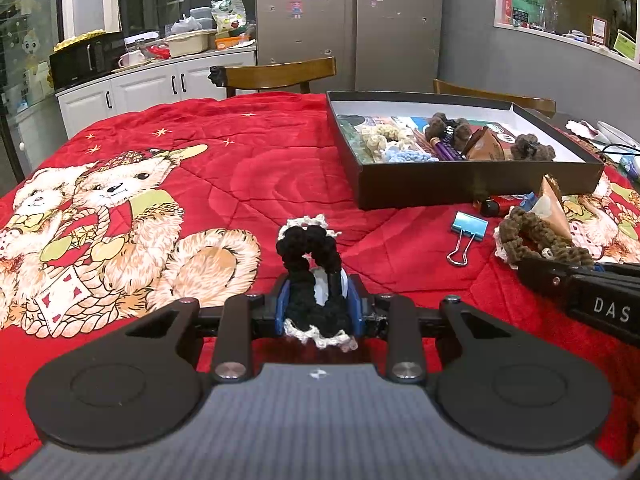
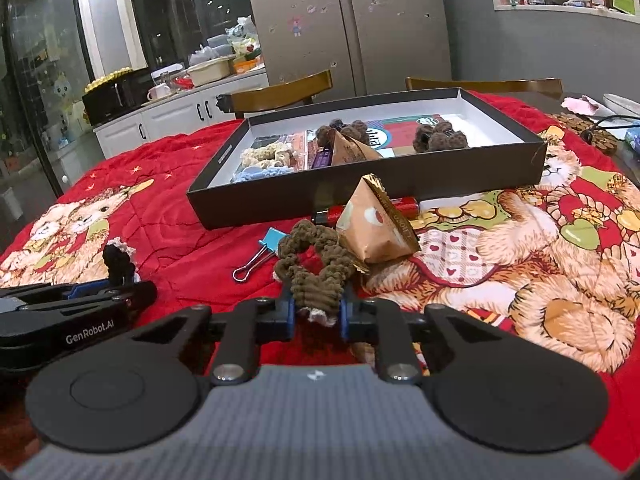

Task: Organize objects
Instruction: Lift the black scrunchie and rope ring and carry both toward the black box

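My left gripper (image 1: 319, 304) is shut on a black crocheted scrunchie (image 1: 310, 248) with white trim, which sticks up between its blue pads above the red blanket. My right gripper (image 2: 318, 312) is shut on a brown crocheted scrunchie (image 2: 316, 264) whose loop lies ahead on the blanket; the same brown scrunchie (image 1: 536, 232) shows at the right of the left wrist view. A shallow black box (image 1: 472, 184) (image 2: 280, 196) farther back holds cream, blue and brown scrunchies, a purple item and a brown triangular packet.
Beside the brown scrunchie lie a brown triangular packet (image 2: 376, 228), a blue binder clip (image 2: 264, 248) (image 1: 468, 232) and a red lighter (image 2: 380, 208). A red teddy-bear blanket (image 1: 224, 184) covers the table. Two wooden chairs (image 1: 276, 74) stand behind it, a cable (image 2: 600, 128) at far right.
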`<move>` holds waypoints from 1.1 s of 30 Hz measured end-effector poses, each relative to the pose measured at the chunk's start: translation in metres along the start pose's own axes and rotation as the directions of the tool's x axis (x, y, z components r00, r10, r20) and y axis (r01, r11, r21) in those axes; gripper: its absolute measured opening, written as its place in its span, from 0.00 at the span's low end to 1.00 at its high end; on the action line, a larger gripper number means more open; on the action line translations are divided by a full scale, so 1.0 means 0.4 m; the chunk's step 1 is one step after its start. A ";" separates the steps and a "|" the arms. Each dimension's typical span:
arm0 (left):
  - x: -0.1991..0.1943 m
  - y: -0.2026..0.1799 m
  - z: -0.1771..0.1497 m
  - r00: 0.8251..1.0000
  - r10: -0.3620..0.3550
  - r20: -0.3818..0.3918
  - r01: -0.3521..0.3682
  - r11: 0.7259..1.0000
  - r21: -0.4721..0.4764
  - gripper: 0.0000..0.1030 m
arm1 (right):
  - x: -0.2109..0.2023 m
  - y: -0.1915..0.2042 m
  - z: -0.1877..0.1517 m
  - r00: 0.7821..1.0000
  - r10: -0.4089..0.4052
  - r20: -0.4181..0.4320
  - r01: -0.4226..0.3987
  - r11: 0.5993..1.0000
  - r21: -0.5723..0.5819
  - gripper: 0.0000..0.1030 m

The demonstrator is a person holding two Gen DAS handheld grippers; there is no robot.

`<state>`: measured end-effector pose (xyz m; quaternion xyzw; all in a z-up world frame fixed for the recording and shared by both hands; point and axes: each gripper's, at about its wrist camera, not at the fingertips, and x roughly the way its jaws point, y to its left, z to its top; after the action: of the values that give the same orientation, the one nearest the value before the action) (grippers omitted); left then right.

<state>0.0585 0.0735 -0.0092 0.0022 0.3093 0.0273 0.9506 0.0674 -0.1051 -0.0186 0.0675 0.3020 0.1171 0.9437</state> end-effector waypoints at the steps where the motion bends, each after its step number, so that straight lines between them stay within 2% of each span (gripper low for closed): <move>1: 0.000 0.000 0.000 1.000 0.000 0.000 0.000 1.000 0.000 0.33 | -0.001 -0.001 0.000 1.000 0.004 0.003 -0.004 1.000 0.002 0.22; 8: 0.000 0.000 -0.001 1.000 0.011 0.002 -0.011 1.000 -0.003 0.33 | -0.034 0.003 -0.001 0.994 0.070 0.085 -0.069 0.998 -0.012 0.21; 15: -0.005 0.007 -0.002 1.000 0.022 0.012 -0.021 1.000 -0.023 0.33 | -0.061 0.023 0.000 0.983 0.089 0.161 -0.081 0.995 -0.054 0.22; 18: -0.012 0.015 -0.003 0.999 0.022 0.027 -0.021 0.999 -0.044 0.33 | -0.063 0.016 0.005 0.982 0.091 0.163 -0.086 0.996 -0.036 0.21; 26: -0.028 0.005 -0.001 0.999 0.005 0.051 -0.004 1.000 -0.027 0.33 | -0.073 -0.025 0.034 0.980 0.110 0.163 -0.118 0.992 0.040 0.22; 33: -0.052 0.011 0.010 0.997 -0.007 0.071 0.011 0.999 -0.051 0.33 | -0.096 -0.042 0.068 0.970 0.187 0.157 -0.192 0.981 0.014 0.22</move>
<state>0.0439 0.0768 0.0064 -0.0227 0.2747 0.0309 0.9608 0.0562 -0.1329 0.0214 0.1189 0.2214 0.1967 0.9477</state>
